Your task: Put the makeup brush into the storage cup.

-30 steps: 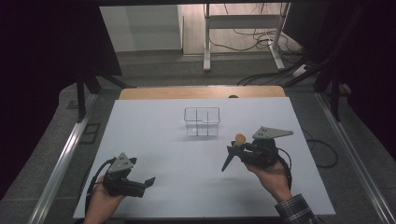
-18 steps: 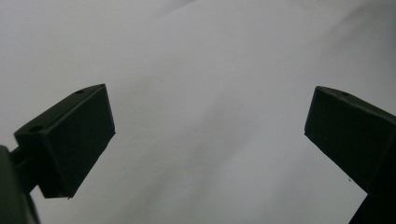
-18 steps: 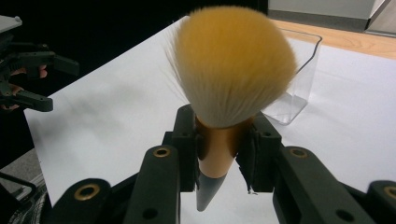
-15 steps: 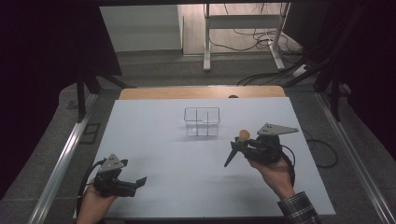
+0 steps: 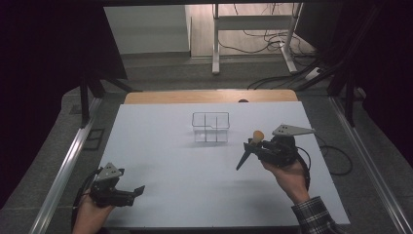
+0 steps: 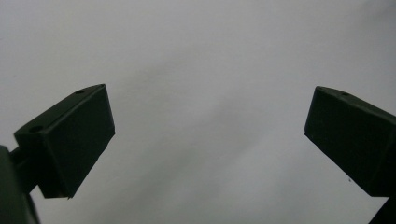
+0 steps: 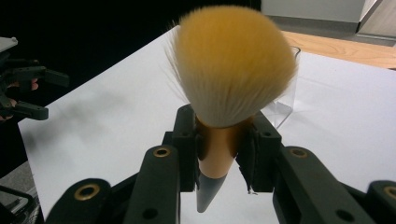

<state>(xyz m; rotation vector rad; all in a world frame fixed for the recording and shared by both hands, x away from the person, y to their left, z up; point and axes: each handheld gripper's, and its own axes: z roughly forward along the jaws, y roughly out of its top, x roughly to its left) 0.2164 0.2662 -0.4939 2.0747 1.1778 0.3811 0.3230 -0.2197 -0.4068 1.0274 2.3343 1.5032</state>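
Between right tongs point(image 5: 257, 144) jaws: makeup brush point(image 7: 227, 88) staying clenched, edging nearer clear organizer point(image 5: 210, 126); left tongs point(image 5: 137, 191), released, retreating toward table edge.

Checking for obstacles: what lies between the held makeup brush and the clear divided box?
Nothing. In the high view, only bare white table separates the makeup brush, clamped in the right gripper, from the clear divided box.

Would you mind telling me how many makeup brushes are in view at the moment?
1. The makeup brush is clamped in the right gripper, bristles up, near the clear organizer.
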